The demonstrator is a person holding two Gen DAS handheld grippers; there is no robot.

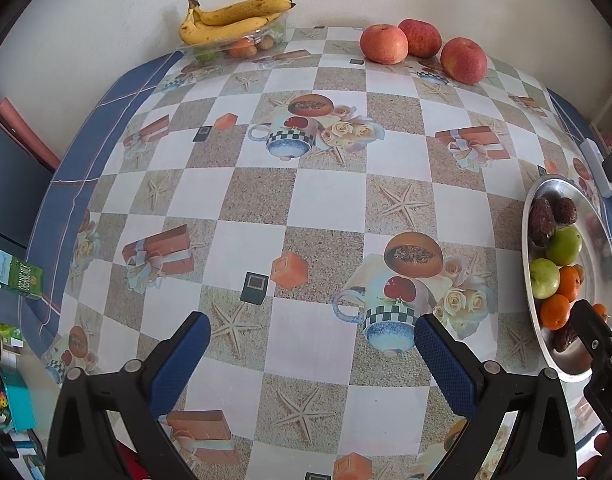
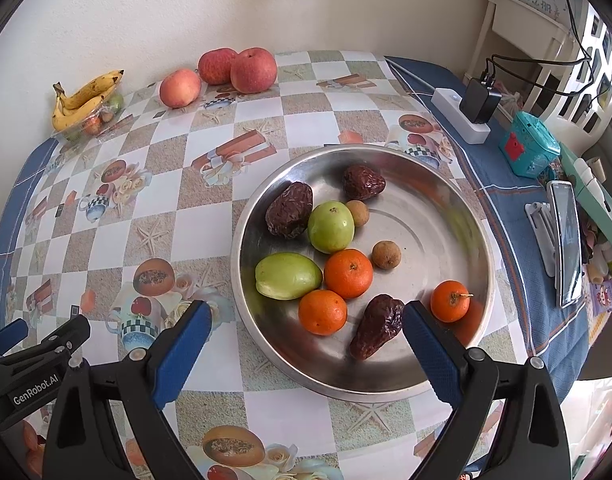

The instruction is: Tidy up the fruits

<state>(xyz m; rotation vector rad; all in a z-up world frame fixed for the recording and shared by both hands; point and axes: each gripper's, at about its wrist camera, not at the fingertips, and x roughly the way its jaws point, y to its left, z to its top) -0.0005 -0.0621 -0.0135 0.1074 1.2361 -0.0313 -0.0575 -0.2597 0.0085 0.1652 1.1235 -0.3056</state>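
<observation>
Clearly both the left gripper [image 1: 312,340] and right gripper [image 2: 304,330] gape empty; reaching into the steel bowl [image 2: 472,216], round oranges [image 2: 348,273] may roll away.

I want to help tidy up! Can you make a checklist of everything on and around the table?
Surface: table, patterned cloth.
Job's things: steel bowl holds three oranges, two green fruits, three dates, two small brown fruits; three apples and bananas on a clear tray by the wall.
Clutter: phone, teal box.
Grippers: left gripper and right gripper open, empty.
Cables: power strip, charger, cord.
Surroundings: wall, white shelf.
</observation>
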